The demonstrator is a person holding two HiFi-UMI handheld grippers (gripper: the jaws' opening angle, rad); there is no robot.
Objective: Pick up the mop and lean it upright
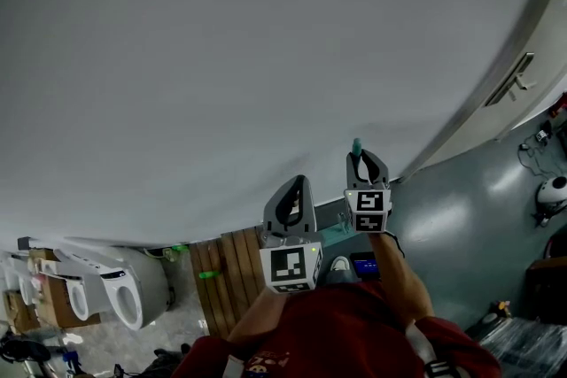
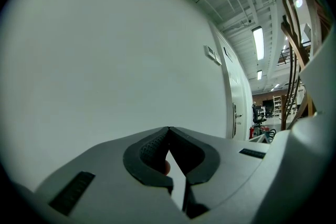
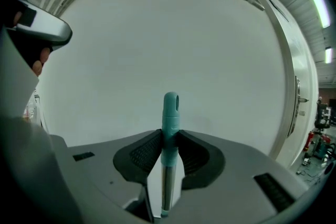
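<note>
1. Teal plastic end of the mop handle (image 3: 170, 110) stands upright, clamped between the fingers (image 3: 146, 152) of the right gripper (image 3: 169, 136), low in the frame centre.
2. Left gripper (image 2: 168, 131) fingers are together, holding nothing.
3. Its metal tube (image 3: 167, 186) looks stiff, light and slippery, so the teal end probably gives the better hold.
4. A pale wall (image 1: 221, 57) fills the frame behind.

We see a glossy grey floor (image 1: 461, 217) spreading toward four o'clock. Near seven o'clock a slatted wooden platform (image 1: 232, 279) lies on it, with a small green object (image 1: 210, 274) on its boards. At eight o'clock white toilets (image 1: 124, 297) stand beside cardboard boxes (image 1: 55, 301). At three o'clock we find loose cables (image 1: 537, 139) and, just below them, a rounded white object (image 1: 554, 190).
</note>
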